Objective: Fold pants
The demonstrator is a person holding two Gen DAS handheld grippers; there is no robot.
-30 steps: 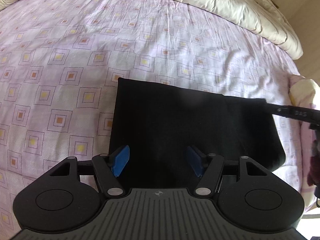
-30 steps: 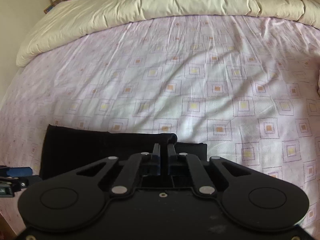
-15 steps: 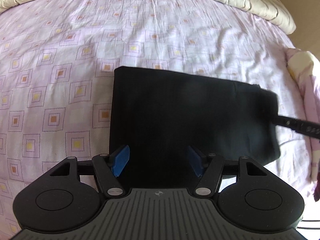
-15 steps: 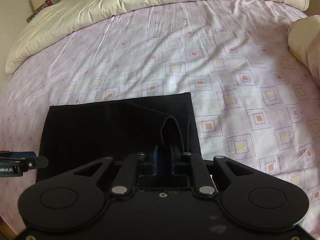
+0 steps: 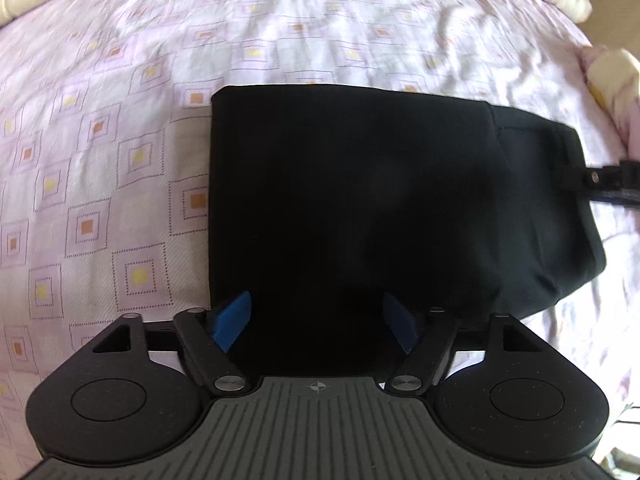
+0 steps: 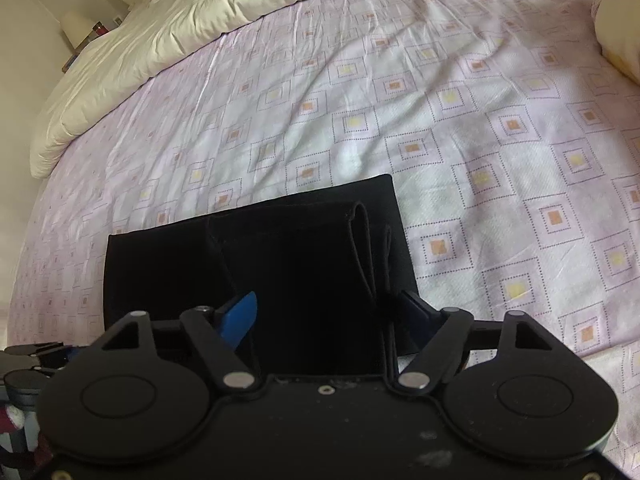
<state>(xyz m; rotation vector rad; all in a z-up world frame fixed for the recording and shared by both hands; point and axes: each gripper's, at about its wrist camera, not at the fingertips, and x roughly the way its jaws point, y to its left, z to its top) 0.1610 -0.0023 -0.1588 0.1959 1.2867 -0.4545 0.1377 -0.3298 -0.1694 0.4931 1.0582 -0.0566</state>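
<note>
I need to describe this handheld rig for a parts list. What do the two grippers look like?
Both match: the left gripper and right gripper have bright blue finger pads on black jointed links with silver pivot pins. Each has a black body with two round discs. The left one's body has a grey ribbed top with a small crosshair mark.

Pants' [image 5: 360, 208] near edge behind gripper [image 5: 316, 320]

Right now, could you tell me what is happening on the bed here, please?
A person is folding black pants on a bed sheet with handheld tongs in each hand. The pants lie folded into a compact rectangle. The right tongs have just been opening: their jaws stand apart over the pants' right end, where a loose loop of fabric sticks up, and grip nothing. The left tongs have also just been opening and hang open over the pants' near edge.
</note>
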